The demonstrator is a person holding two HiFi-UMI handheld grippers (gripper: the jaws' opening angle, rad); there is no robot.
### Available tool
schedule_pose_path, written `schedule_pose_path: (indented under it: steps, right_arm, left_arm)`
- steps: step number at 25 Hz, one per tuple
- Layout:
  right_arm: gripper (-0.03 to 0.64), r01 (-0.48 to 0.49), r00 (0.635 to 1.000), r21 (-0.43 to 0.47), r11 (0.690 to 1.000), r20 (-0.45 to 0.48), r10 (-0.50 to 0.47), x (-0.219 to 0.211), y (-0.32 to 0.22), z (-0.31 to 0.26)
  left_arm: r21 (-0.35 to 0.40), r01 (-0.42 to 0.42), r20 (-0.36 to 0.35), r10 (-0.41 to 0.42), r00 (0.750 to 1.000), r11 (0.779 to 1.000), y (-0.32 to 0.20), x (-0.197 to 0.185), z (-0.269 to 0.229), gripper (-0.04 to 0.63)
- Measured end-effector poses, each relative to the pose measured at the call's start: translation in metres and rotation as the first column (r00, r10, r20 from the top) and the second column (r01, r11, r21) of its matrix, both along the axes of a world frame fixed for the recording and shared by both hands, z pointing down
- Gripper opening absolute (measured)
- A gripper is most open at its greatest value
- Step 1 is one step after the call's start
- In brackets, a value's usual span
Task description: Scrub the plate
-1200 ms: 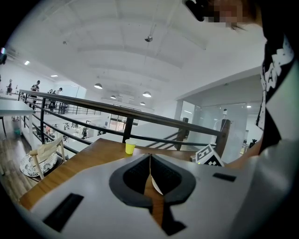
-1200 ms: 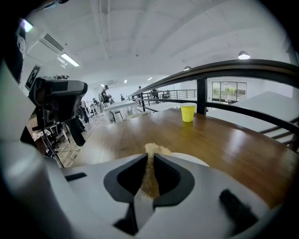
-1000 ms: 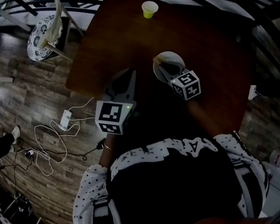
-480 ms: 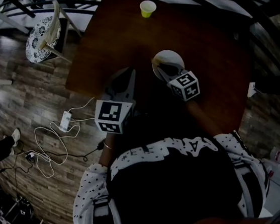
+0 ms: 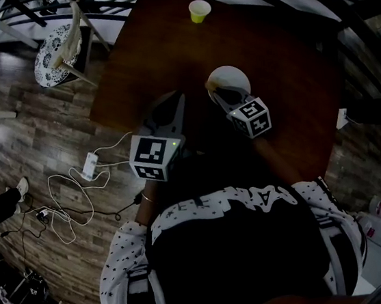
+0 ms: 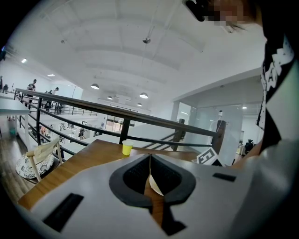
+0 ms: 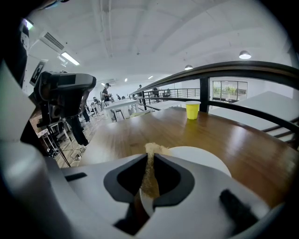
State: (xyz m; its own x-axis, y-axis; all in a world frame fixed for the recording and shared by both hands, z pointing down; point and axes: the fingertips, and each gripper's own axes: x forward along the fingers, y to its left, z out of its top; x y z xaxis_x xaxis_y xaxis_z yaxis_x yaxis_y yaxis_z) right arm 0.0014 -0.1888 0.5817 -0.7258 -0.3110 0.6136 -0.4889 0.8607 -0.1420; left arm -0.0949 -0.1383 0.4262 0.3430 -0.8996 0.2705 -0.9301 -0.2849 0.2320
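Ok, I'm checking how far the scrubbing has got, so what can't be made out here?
Whether the tan pad touches the plate: in the right gripper view the right gripper's own jaws cover the contact.
Plate's near edge: head view, under the right gripper.
Any dirt on the plate: head view too dark.
Contents of the yellow cup: too small everywhere.
Most of the plate in the left gripper view: behind the shut left gripper.

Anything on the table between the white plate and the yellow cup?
Nothing: only bare wooden table separates the plate from the yellow cup, clearest in the right gripper view.
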Motion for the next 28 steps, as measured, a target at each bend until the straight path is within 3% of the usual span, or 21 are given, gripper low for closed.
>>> schedule_pose_path:
  steps: [28]
  right_arm:
    - [0.049,0.019,1.000,-0.005,1.000,0.008,-0.019,0.000,0.023,-0.004]
  left_arm:
    - [0.005,-0.033,-0.005,0.033,0.999,0.999,0.006,0.009,-0.003,0.015]
